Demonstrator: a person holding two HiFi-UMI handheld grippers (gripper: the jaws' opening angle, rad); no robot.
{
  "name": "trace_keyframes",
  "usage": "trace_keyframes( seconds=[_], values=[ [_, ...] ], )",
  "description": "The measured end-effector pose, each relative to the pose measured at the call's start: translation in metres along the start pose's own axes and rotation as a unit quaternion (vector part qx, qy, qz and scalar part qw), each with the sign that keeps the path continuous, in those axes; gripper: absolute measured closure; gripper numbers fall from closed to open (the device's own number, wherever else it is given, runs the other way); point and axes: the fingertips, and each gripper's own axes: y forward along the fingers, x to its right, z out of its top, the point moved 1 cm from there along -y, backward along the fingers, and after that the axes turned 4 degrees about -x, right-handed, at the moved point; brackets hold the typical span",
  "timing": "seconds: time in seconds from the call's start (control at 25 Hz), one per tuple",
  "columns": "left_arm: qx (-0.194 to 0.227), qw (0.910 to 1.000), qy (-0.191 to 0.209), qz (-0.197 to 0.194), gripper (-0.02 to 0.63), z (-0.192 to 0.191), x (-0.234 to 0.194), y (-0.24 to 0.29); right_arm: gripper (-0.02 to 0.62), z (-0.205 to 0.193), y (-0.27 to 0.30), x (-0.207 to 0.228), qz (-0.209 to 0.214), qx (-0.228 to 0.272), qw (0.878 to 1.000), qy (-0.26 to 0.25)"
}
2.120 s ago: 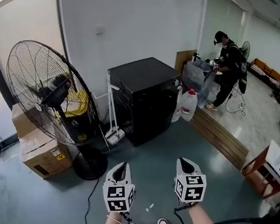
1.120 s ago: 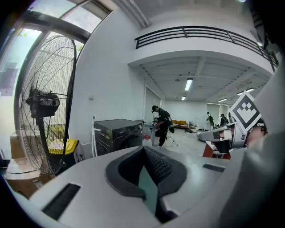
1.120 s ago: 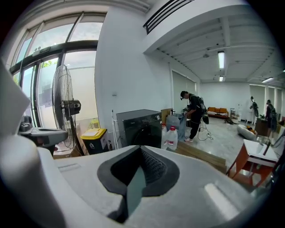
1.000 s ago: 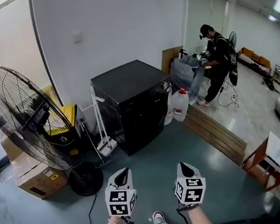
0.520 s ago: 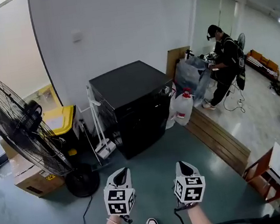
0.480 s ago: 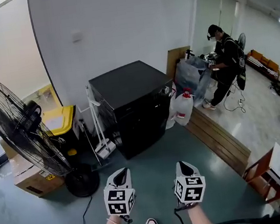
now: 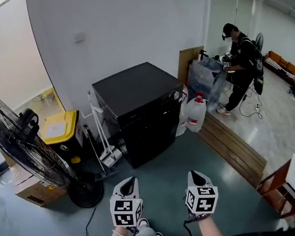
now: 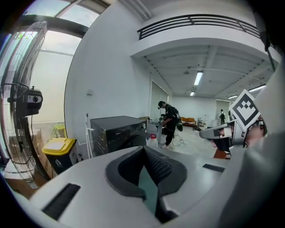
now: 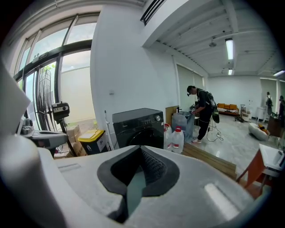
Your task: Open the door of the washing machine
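Wall (image 7: 133,18) of plain white stands across the far side at twelve o'clock; grey-green floor (image 7: 159,162) stretches from it to the person's feet. Black washing machine (image 7: 138,110) stands on that floor against the wall, at twelve o'clock from both grippers and well apart from them; its round door (image 9: 141,136) faces the person and sits closed. A big fan (image 7: 18,144) on a round foot stands at ten o'clock; a row of wooden planks (image 7: 233,149) lies along the floor at two o'clock. Another person (image 7: 242,63) in dark clothes stands further off at one o'clock, bent over a grey bag (image 7: 207,79). A cardboard box (image 7: 29,188) rests at nine o'clock behind the fan; a bin with a yellow lid (image 7: 59,130) stands between fan and washing machine, near the wall; a white mop (image 7: 102,135) leans just beside the machine's left flank; two white jugs (image 7: 195,114) with red caps stand at its right flank. The left gripper (image 7: 127,184) and the right gripper (image 7: 195,176) hang side by side at six o'clock, both pointing toward the machine. In the left gripper view the jaws (image 8: 144,153) are pressed together with nothing between them; in the right gripper view the jaws (image 9: 141,153) likewise meet, clenched on nothing.
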Motion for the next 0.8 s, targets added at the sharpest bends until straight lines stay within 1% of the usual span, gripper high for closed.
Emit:
trace_keyframes(
  seconds=[0.32,0.6,0.8],
  values=[
    [-0.005,0.9999,0.006,-0.012,0.601,0.012,-0.007,0.051,0.589,0.013,0.034,0.027,-0.022,-0.004,1.000,0.004],
    [0.008,0.9998,0.009,-0.014,0.601,0.046,-0.029,0.107,0.589,0.052,0.085,0.042,-0.031,0.007,1.000,0.000],
    [0.008,0.9998,0.016,-0.012,0.601,0.070,-0.049,0.146,0.589,0.086,0.125,0.042,-0.022,0.013,1.000,-0.003]
  ],
)
